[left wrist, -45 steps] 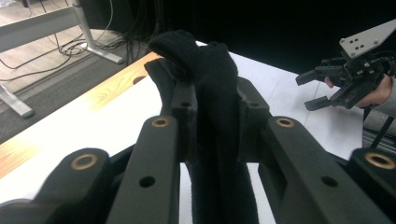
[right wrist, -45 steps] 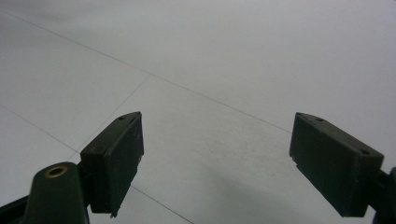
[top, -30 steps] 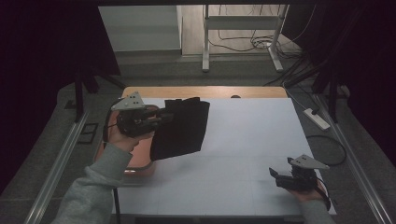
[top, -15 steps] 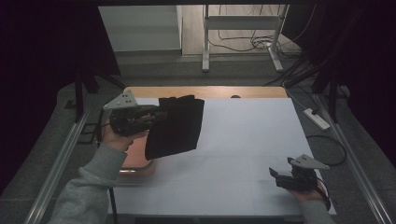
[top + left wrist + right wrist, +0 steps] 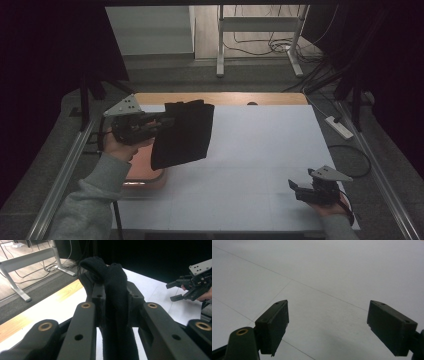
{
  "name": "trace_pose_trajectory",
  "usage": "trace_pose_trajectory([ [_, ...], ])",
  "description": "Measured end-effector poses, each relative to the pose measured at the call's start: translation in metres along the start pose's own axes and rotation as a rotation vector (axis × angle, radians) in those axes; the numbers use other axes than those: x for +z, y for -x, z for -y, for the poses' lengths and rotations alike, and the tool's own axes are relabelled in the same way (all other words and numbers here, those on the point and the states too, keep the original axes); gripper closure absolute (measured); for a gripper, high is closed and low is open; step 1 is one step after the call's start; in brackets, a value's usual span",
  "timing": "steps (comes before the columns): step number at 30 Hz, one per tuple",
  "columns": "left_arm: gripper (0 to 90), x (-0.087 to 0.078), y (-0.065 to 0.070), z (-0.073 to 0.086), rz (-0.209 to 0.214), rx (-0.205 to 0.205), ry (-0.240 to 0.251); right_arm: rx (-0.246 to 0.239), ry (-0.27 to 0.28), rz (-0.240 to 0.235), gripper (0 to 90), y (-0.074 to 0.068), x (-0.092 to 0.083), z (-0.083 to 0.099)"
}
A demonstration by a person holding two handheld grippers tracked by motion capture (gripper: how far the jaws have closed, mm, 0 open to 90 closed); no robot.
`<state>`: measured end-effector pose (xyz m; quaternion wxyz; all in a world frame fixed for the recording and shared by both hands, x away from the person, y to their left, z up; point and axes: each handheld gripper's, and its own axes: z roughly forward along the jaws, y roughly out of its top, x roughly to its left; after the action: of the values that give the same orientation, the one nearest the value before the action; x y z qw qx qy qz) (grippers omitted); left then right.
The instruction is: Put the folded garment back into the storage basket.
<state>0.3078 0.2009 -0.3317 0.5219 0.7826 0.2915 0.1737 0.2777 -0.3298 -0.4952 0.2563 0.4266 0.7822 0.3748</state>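
Left gripper [image 5: 167, 121], black, two-jawed, topped by a grey three-cornered plate, held up in the left hand [image 5: 117, 147] over the left side of the table; jaws clamped tight on a black, soft fabric cloth [image 5: 182, 134], pinched at its upper left edge. Cloth lifted clear of the surface, hanging down and to the right as a flat, roughly rectangular sheet, its lower edge above the white table cover [image 5: 260, 150] and just beside an orange rounded tray [image 5: 142, 167] lying at the table's left edge. In the left gripper view, the same cloth [image 5: 113, 290] bunched between the black pads [image 5: 98, 296], rising in a rounded fold past the fingertips, fabric pressed from both sides

Right gripper [image 5: 299, 189], black with its own grey plate, held low near the front right corner of the table in the right hand [image 5: 327, 205], well apart from the cloth; jaws spread wide with nothing between them. In the right gripper view, both black pads [image 5: 274, 322] standing far apart over bare white table cover [image 5: 324, 277] crossed by thin seam lines. Same gripper [image 5: 180, 291] seen far off at the right of the left gripper view, jaws parted, empty

Strip of wooden table edge [image 5: 225, 98] along the far side of the cover; grey floor with a white metal stand [image 5: 257, 30] and cables beyond
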Motion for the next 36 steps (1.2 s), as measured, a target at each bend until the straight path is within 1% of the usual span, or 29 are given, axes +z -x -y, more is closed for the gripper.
trace_pose_trajectory([
  [9, 73.8, -0.006, -0.002, 0.0, -0.015, -0.001, -0.001, 0.004, 0.0, 0.003, 18.3, 0.0, -0.001, 0.0],
  [11, 73.9, -0.009, -0.003, -0.001, -0.031, -0.005, 0.007, 0.003, 0.0, 0.004, 18.3, 0.001, 0.0, 0.0],
  [19, 73.8, -0.017, -0.005, -0.002, -0.043, -0.007, 0.011, 0.003, 0.001, 0.005, 18.3, 0.001, -0.001, 0.0],
  [27, 73.8, -0.024, -0.008, 0.0, -0.06, -0.01, 0.011, 0.004, 0.002, 0.007, 18.3, 0.001, -0.001, 0.0],
  [30, 73.9, -0.027, -0.01, 0.002, -0.078, -0.02, 0.02, 0.002, 0.002, 0.008, 18.3, 0.001, -0.001, 0.0],
  [36, 73.9, -0.033, -0.013, 0.004, -0.09, -0.024, 0.018, 0.002, 0.002, 0.008, 18.3, 0.001, -0.001, 0.0],
])
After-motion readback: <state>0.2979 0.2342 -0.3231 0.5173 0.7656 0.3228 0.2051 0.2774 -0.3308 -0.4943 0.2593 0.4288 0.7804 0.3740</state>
